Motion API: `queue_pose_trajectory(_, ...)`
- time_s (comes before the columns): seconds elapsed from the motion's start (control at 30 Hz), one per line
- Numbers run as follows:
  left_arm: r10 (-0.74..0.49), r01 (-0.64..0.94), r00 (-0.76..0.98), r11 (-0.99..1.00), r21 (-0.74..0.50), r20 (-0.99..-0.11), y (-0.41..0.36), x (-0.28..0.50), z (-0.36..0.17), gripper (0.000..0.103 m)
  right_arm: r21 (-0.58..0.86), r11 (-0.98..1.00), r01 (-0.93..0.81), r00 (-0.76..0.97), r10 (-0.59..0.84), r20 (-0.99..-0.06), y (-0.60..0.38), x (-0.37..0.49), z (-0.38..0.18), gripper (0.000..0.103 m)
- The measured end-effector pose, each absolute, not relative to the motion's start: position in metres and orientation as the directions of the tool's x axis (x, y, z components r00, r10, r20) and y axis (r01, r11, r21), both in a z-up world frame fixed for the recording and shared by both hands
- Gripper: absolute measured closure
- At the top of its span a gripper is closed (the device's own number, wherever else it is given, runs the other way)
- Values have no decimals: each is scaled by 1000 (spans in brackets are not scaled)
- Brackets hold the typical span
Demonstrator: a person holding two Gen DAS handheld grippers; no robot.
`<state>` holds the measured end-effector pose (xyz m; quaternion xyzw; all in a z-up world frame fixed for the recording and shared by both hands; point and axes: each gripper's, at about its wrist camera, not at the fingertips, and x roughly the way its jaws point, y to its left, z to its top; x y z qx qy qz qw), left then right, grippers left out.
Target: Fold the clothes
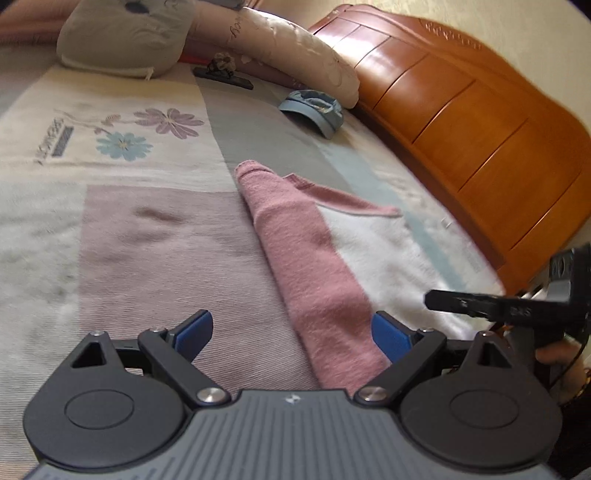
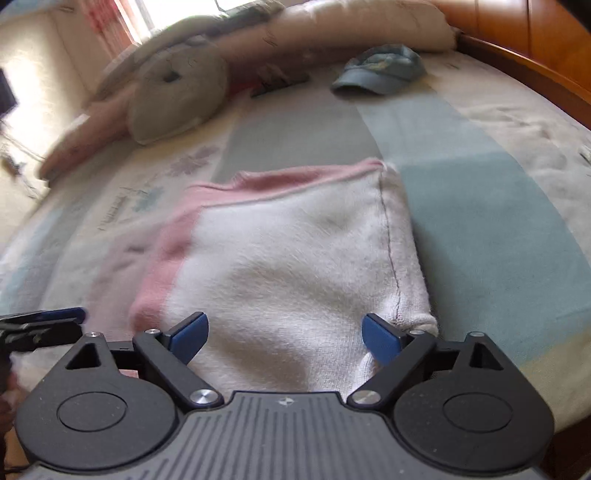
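Near the bed's (image 2: 480, 206) front edge lies the folded garment (image 2: 288, 258) (pink-trimmed, white). Both grippers, left gripper (image 1: 291, 334) and right gripper (image 2: 284, 338), hover with jaws released and empty, probably ready for another fold.

Both handheld grippers tilt downward, jaws spread wide with nothing clamped: the left gripper (image 1: 293, 334) and the right gripper (image 2: 286, 336), each showing blue fingertips (image 2: 192, 334), side by side and near one another.

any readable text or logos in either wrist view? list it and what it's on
Nothing reads cleanly.
Bedspread: dark printed word beside the flowers, seen sideways, too blurred to read.
Long pillow: cursive lettering, illegible.
Left gripper body: small emblem, no letters.
Right gripper: same emblem.
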<state>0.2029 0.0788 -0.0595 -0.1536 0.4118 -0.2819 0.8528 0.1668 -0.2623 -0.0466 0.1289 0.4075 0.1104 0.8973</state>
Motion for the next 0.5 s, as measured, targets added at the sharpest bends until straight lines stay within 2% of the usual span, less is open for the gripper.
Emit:
queue_pose_trajectory(0.1, -655, 334, 472, 753, -567, -590, 80, 215, -64, 10, 375, 921, -103, 670, 343, -658, -281, 162, -29, 7)
queue_pose_trajectory(0.2, -700, 324, 433, 708, -627, -568, 72, 230, -71, 10, 447, 894, -30, 689, 342, -639, -318, 172, -26, 1)
queue_pose_trajectory(0.4, -750, 231, 303, 657, -718, -589, 54, 262, -95, 10, 672, 731, 118, 580, 499, -644, -380, 207, -75, 1)
queue_pose_trajectory(0.5, -761, 211, 271, 645, -735, -590, 48, 272, -102, 10, 723, 678, 131, 529, 569, -630, -384, 216, -96, 1)
